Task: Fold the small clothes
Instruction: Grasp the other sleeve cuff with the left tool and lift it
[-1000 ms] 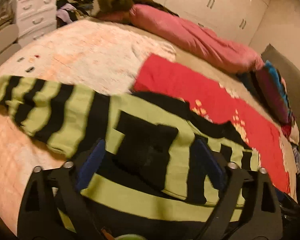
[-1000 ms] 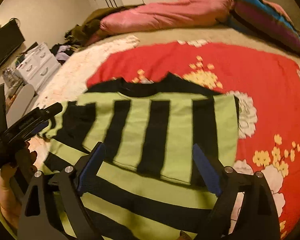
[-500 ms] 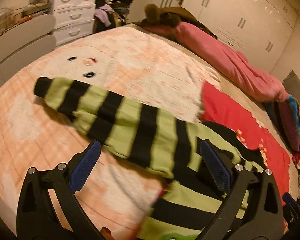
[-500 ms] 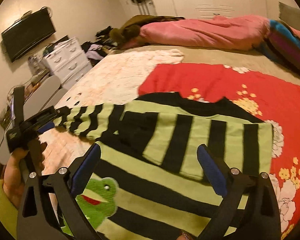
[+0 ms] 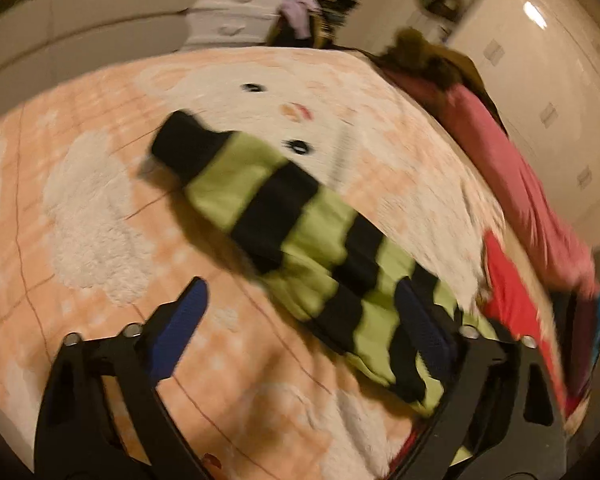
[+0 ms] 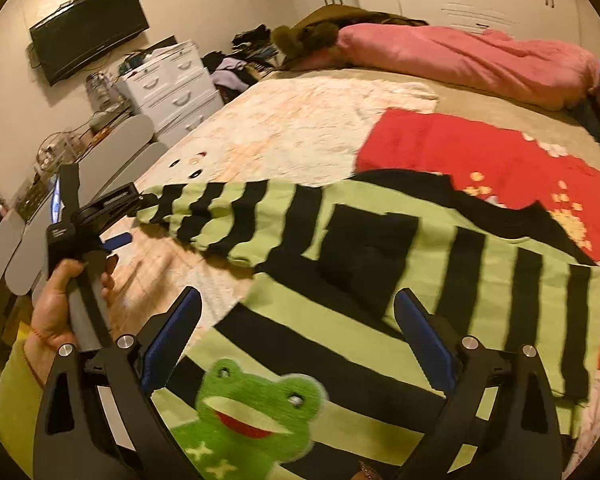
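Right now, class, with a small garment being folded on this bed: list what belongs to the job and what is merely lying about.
Belongs to the job:
- striped sweater, its sleeve stretched out sideways
- left gripper, open
- right gripper, open

Just lying about:
- red blanket
- pink duvet
- white drawers
- wall television

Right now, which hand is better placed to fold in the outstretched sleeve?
Left. Its tongs, open and just been narrowing, point along the sleeve with nothing gripped. The right tongs hang open over the sweater body, away from the cuff.
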